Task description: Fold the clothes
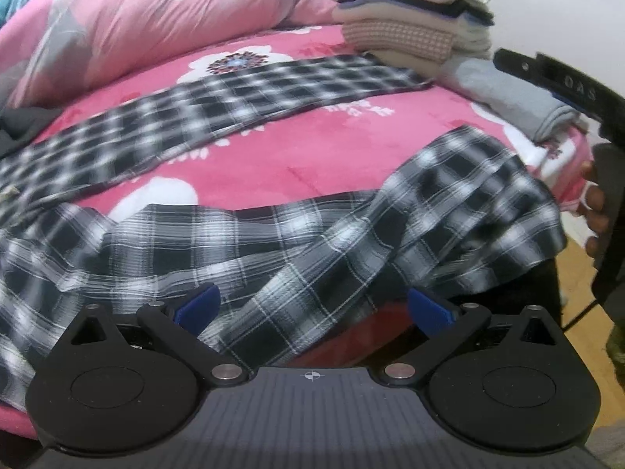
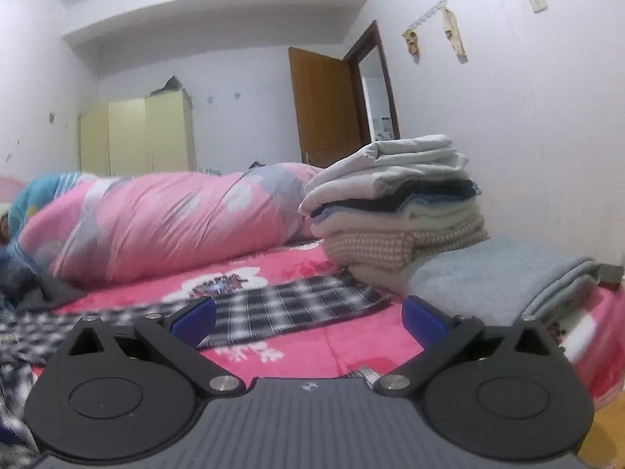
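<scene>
A black-and-white plaid garment (image 1: 273, 242) lies spread over the pink flowered bed cover (image 1: 273, 156). One long strip of it (image 1: 218, 113) runs across the bed toward the folded pile. A nearer part (image 1: 468, 203) bunches and droops over the bed's front edge. My left gripper (image 1: 312, 308) is open just above that near fabric, which passes between its blue pads (image 1: 199, 306) without being pinched. My right gripper (image 2: 308, 320) is open low over the bed, with the strip's far end (image 2: 304, 305) ahead of it and nothing held.
A tall stack of folded clothes (image 2: 394, 211) stands at the back right beside a folded grey blanket (image 2: 500, 273). A rolled pink quilt (image 2: 164, 219) lies along the back. A hand (image 1: 595, 211) holds the other tool at the right. Wooden floor (image 1: 574, 265) shows past the bed edge.
</scene>
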